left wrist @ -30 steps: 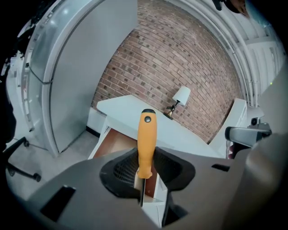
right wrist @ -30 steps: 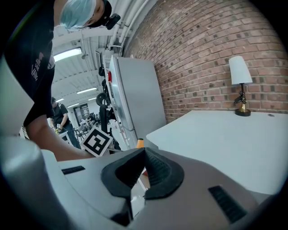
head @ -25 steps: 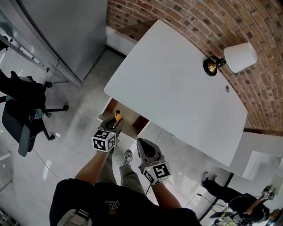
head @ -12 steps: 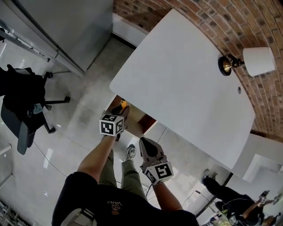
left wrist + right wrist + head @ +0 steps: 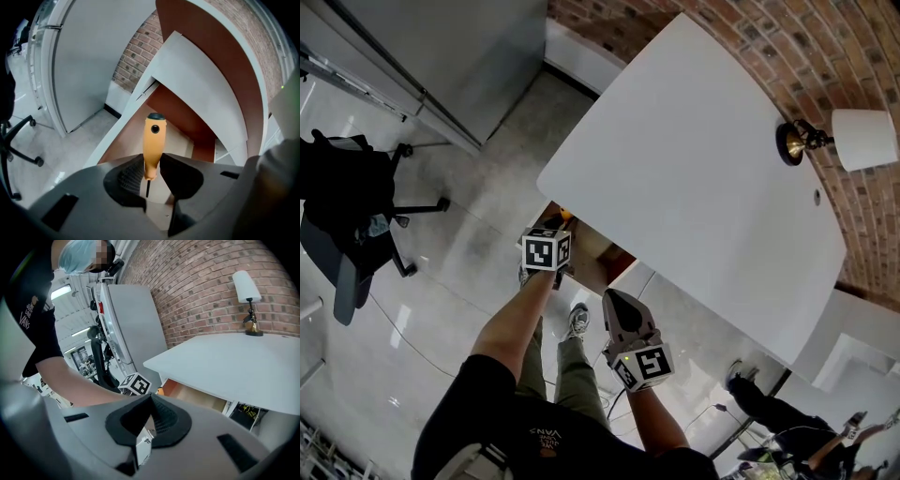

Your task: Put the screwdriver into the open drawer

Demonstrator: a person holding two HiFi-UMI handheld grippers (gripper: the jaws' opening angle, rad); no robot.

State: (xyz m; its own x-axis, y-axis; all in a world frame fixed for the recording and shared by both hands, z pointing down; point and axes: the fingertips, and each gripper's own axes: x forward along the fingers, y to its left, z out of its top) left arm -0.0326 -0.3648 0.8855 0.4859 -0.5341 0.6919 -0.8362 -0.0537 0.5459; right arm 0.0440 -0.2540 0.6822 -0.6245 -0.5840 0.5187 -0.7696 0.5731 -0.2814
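Note:
The screwdriver [image 5: 153,143] has an orange handle with a dark cap and a thin dark shaft. My left gripper [image 5: 151,174] is shut on the lower end of the handle, which points forward over the open drawer [image 5: 176,133]. In the head view the left gripper [image 5: 560,228] reaches over the brown drawer [image 5: 592,251] under the white table's [image 5: 694,159] near edge, and only the orange tip of the screwdriver [image 5: 565,214] shows. My right gripper [image 5: 620,319] hangs below the drawer, jaws together and holding nothing. The right gripper view shows the right gripper [image 5: 150,401], the left gripper's marker cube [image 5: 136,384] and the drawer [image 5: 194,397].
A lamp [image 5: 853,141] with a white shade stands at the table's far right by the brick wall [image 5: 769,37]. A black office chair [image 5: 342,216] stands on the pale floor at the left. A grey cabinet [image 5: 441,56] fills the upper left.
My left gripper has carried the screwdriver forward, from in front of the drawer to over its opening. The right gripper has stayed about where it was.

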